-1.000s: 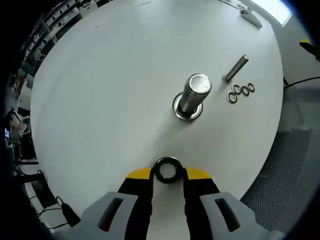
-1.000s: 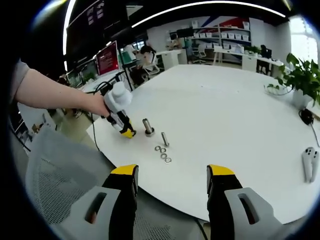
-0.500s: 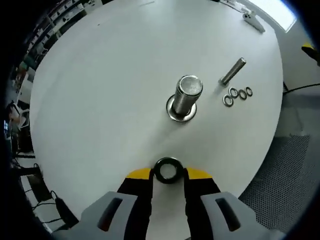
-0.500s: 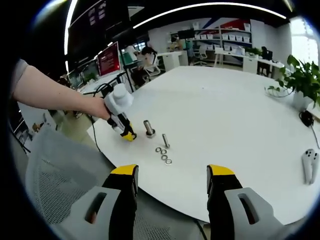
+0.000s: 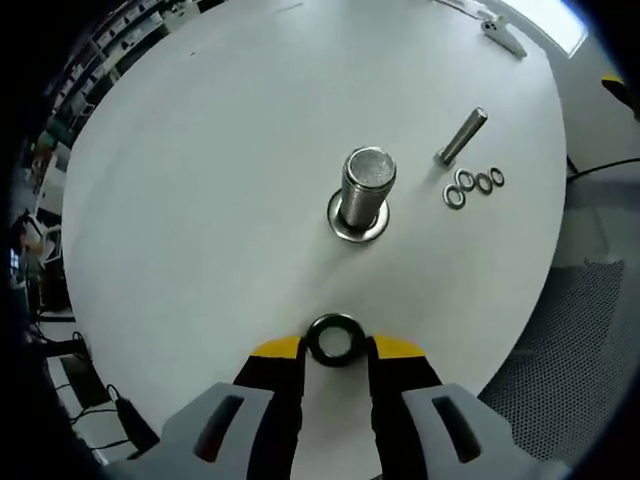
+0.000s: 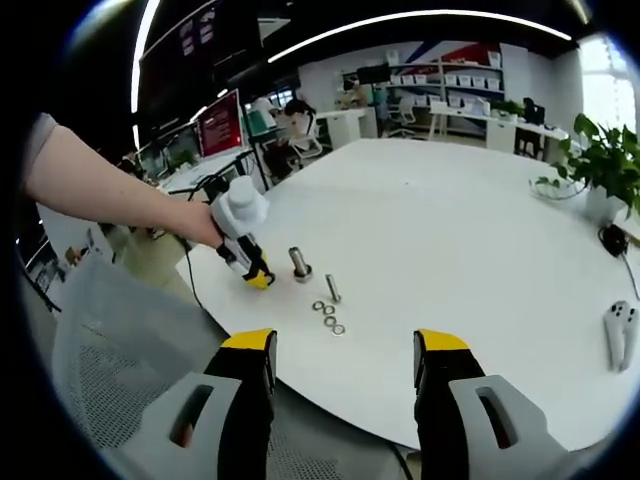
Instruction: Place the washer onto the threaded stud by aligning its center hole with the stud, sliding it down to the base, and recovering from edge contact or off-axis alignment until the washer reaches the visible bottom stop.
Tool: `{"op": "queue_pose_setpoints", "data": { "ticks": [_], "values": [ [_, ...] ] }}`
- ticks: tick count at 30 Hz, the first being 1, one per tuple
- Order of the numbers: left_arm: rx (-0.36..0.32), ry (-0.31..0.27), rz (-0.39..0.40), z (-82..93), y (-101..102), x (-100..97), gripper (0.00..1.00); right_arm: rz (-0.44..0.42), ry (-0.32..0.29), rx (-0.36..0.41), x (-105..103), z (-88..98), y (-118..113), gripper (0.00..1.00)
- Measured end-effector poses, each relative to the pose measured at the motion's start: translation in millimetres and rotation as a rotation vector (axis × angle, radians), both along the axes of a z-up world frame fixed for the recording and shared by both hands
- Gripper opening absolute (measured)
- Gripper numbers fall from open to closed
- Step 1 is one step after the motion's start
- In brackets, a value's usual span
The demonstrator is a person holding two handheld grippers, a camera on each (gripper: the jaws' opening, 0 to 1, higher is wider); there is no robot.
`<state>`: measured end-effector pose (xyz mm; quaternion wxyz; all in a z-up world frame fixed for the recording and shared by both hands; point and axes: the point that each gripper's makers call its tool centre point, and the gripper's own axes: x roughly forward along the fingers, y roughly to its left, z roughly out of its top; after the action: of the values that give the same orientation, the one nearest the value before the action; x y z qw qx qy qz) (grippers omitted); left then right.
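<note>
A dark ring-shaped washer [image 5: 335,340] sits pinched between the yellow tips of my left gripper [image 5: 336,347], held above the white table. The threaded stud [image 5: 366,189] stands upright on its round base flange [image 5: 358,224], ahead of the washer and apart from it. In the right gripper view the stud [image 6: 298,262] is small and far off, with the left gripper [image 6: 256,275] just to its left, held by a person's hand. My right gripper [image 6: 344,350] hangs open off the table's near edge, nothing between its jaws.
A loose bolt [image 5: 461,136] lies right of the stud, with three spare washers [image 5: 475,185] in a row beside it. The round white table [image 6: 450,230] has a white controller [image 6: 620,330] at its right edge. A mesh chair [image 6: 110,350] stands below the table edge.
The left gripper view has shifted slightly, so the stud now appears a little left of where it was; the washer stays gripped. The right gripper has barely moved.
</note>
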<state>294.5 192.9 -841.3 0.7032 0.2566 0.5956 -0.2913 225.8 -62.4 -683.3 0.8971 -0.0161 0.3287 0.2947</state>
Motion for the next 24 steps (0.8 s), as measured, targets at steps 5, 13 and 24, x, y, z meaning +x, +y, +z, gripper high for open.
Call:
{"op": "queue_pose_setpoints", "data": {
  "ticks": [5,13,24],
  "values": [
    [-0.003,0.001,-0.006,1.0,0.7,-0.5,0.23,-0.004,-0.002,0.004,0.3,0.5,-0.5,0.58],
    [-0.015,0.003,-0.002,1.6,-1.5,-2.3,0.28,-0.004,-0.003,0.010,0.8,1.3,0.2,0.58],
    [0.008,0.003,-0.043,1.2,-1.9,-0.3,0.21,-0.002,-0.005,0.009,0.7,1.5,0.5,0.57]
  ]
}}
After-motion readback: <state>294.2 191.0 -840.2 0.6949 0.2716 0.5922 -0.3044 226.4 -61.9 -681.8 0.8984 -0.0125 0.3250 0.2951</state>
